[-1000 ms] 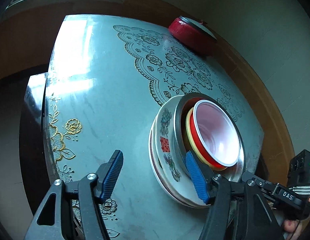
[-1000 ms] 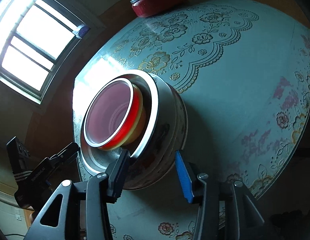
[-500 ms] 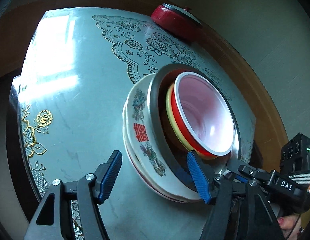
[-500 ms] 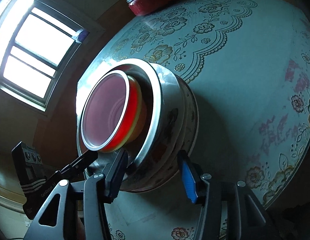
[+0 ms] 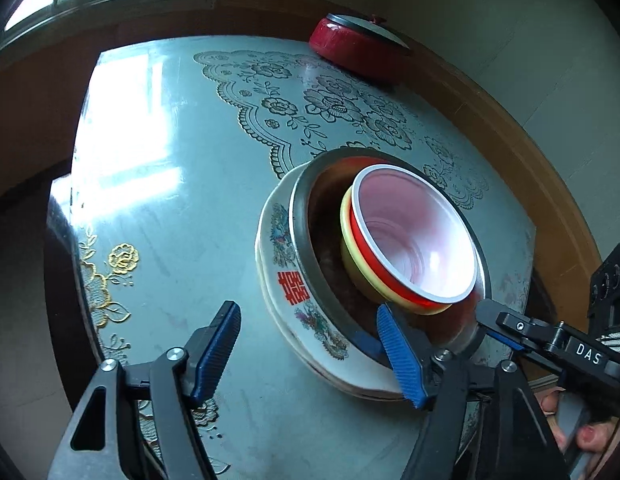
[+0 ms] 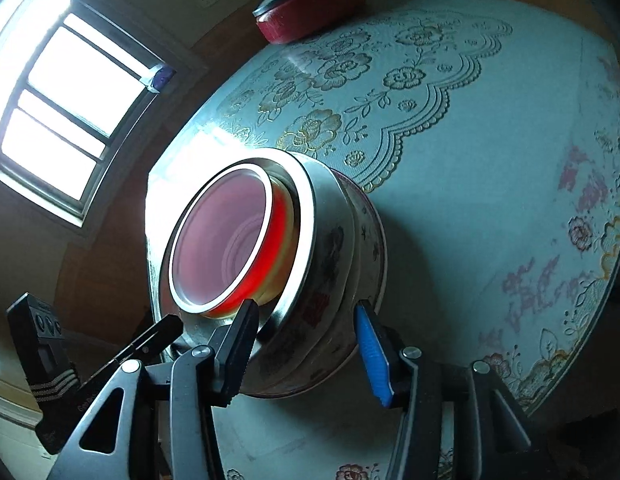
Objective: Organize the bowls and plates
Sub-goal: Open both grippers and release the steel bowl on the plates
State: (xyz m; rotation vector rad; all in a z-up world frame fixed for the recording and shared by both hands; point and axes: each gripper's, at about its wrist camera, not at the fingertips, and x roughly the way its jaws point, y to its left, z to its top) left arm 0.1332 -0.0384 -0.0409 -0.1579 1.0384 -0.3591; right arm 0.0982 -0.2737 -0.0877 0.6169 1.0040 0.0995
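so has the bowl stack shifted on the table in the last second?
Cannot tell. Both cameras moved; the bowl stack keeps about the same spot beside the lace edge.

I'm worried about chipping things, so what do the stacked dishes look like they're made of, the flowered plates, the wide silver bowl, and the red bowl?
Flowered plates: probably glazed ceramic, glossy white with printed flowers and a red character.
Silver bowl: likely stainless steel, with a bright rim and mirror-like reflecting wall.
Red bowl: looks like plastic or melamine, with a thin white rim and smooth pinkish inside; uncertain.

Red bowl (image 5: 414, 240) nested in steel bowl (image 5: 310, 240) — left gripper (image 5: 314, 344) spread wide
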